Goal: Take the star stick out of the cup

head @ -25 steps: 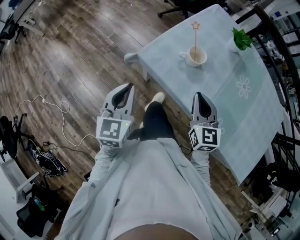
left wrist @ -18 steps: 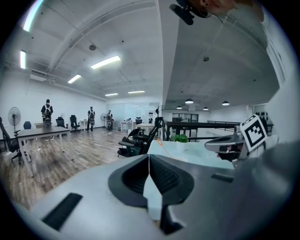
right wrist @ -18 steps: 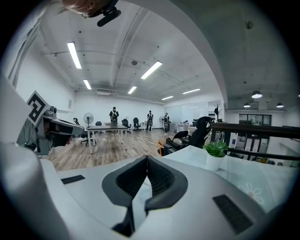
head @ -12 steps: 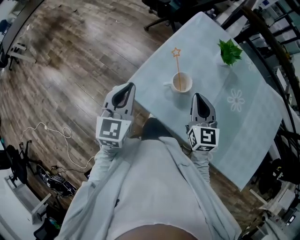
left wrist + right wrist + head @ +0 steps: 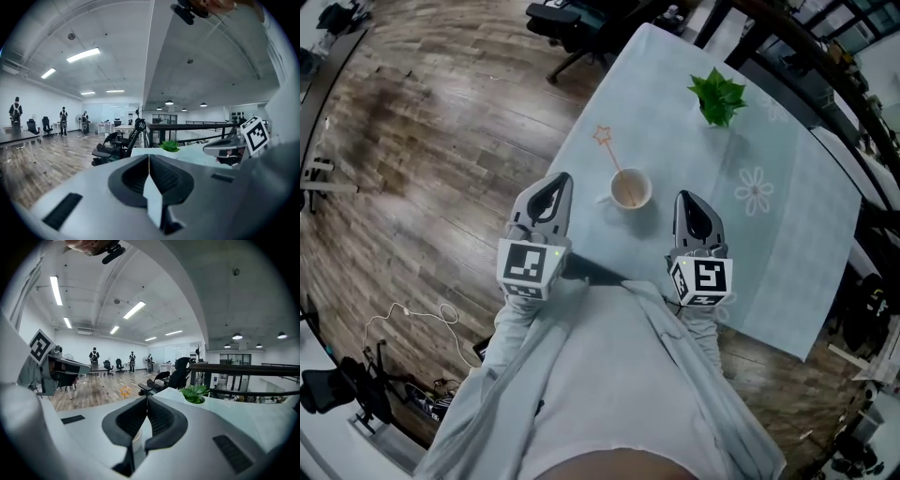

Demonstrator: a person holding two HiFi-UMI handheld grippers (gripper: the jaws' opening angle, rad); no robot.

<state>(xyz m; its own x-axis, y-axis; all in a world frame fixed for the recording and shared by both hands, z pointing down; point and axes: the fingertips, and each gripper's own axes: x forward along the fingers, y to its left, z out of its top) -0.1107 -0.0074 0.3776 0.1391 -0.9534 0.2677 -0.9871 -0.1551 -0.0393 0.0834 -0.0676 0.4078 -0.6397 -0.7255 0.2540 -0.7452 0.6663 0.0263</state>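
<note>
A white cup (image 5: 629,189) stands near the front edge of the table (image 5: 787,272), which has a pale blue cloth. The star stick (image 5: 616,163) leans out of the cup to the upper left, and its orange star (image 5: 603,136) is also in the right gripper view as star (image 5: 124,391). My left gripper (image 5: 559,178) hangs shut and empty to the left of the cup, off the table's edge. On the cup's right, my right gripper (image 5: 685,197) is shut and empty over the cloth. Both sets of jaws meet: left gripper (image 5: 149,157), right gripper (image 5: 147,398).
A small green plant (image 5: 718,94) stands at the back of the table, also seen as plant (image 5: 169,146) and plant (image 5: 196,393). A flower print (image 5: 755,190) marks the cloth. Office chairs (image 5: 572,23) and wooden floor lie to the left. A black railing (image 5: 825,56) runs behind.
The table and cup have come closer in the head view, so the cup now lies just ahead, between the two grippers. Both grippers stay shut and level.
</note>
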